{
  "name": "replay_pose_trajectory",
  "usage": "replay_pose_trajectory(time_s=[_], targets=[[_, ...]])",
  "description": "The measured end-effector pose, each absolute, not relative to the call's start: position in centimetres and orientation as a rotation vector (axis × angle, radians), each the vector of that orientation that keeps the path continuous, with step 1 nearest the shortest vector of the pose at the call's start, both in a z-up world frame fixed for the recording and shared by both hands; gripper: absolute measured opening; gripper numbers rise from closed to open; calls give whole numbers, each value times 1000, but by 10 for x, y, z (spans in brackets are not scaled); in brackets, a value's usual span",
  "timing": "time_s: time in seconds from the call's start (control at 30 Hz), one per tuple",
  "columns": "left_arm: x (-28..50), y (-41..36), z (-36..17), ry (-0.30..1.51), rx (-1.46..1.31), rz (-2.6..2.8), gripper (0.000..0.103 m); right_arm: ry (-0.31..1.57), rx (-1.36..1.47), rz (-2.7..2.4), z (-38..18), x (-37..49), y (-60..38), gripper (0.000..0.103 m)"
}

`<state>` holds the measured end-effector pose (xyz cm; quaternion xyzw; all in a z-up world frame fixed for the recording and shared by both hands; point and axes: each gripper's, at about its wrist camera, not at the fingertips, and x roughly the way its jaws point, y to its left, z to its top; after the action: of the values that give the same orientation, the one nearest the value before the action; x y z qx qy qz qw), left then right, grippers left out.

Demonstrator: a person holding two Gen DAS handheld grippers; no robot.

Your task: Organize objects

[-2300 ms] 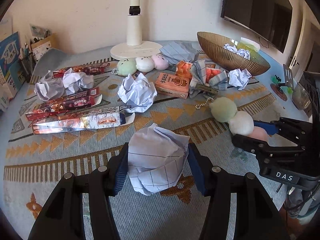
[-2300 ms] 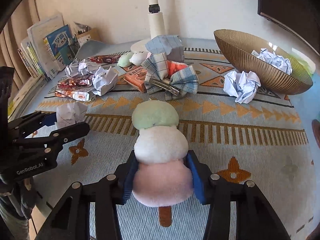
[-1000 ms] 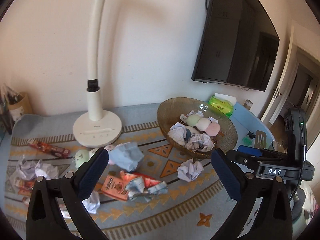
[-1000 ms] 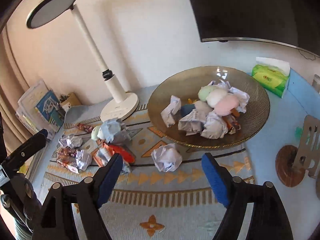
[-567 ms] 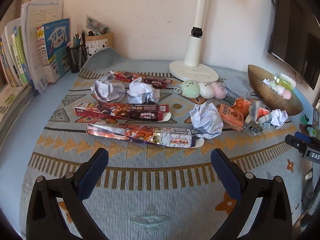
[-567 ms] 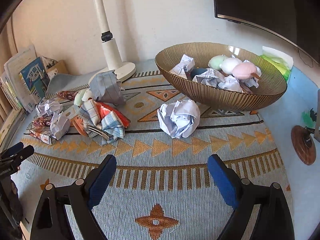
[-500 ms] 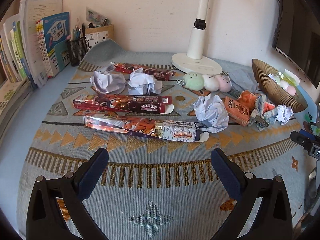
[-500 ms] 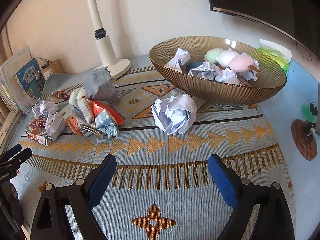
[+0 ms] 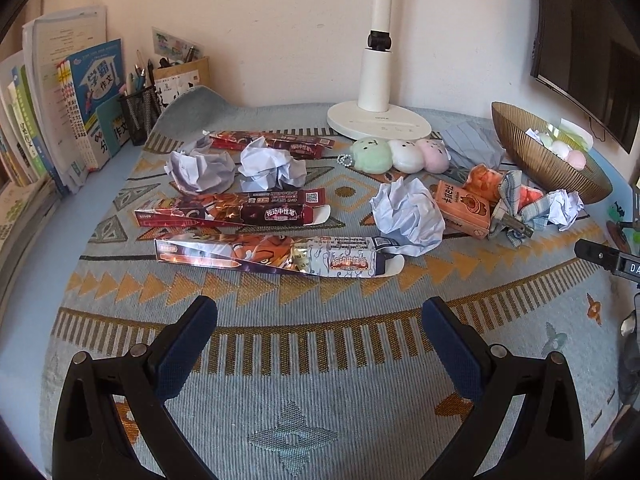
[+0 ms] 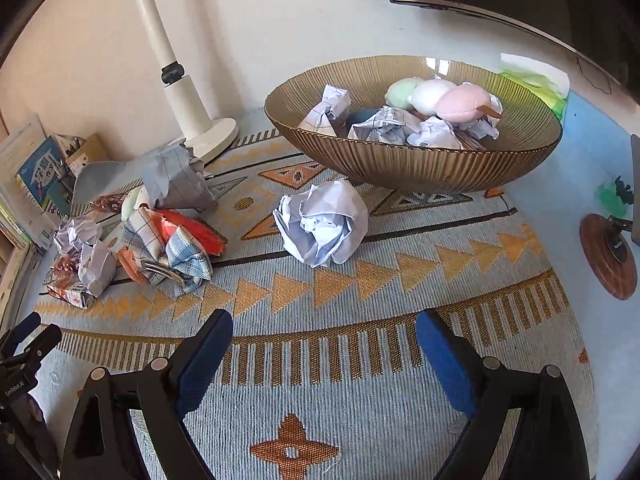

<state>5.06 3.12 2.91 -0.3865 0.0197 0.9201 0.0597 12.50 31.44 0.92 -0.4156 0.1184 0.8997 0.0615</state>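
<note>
My left gripper (image 9: 320, 320) is open and empty above the patterned mat, short of a long foil box (image 9: 276, 258). Behind it lie a second box (image 9: 232, 212), several crumpled paper balls (image 9: 408, 216) and a three-ball plush skewer (image 9: 396, 154). My right gripper (image 10: 324, 340) is open and empty, facing a crumpled paper ball (image 10: 322, 228) on the mat. Behind that stands the gold ribbed bowl (image 10: 420, 160), which holds paper balls (image 10: 384, 126) and a plush skewer (image 10: 436, 96).
A white lamp base (image 9: 378, 120) stands at the back. Books (image 9: 60, 100) and a pen cup (image 9: 140, 112) line the left edge. A checked cloth clip (image 10: 176, 256) and an orange box (image 9: 464, 208) lie mid-mat. A wooden stand (image 10: 612, 256) is at the right.
Both grippers let go of the paper ball and the plush skewer, which now lie in the bowl. Both came back low over the mat, open; in the last half second they crept slightly forward.
</note>
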Motion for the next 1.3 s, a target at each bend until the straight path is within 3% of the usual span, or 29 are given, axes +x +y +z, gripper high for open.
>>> replay_pose_trajectory(time_s=[0.8,1.17,1.3], targets=[[53,39,28,117,-1153,2755,102,414,-1253,2720,8,125,315,92],[13,66,47,84,-1094,2565,102,637,-1276,2669,9,114,339,93],[-19,96,28,216,-1173,2519,102,713,-1295,2611,8,87,343,93]])
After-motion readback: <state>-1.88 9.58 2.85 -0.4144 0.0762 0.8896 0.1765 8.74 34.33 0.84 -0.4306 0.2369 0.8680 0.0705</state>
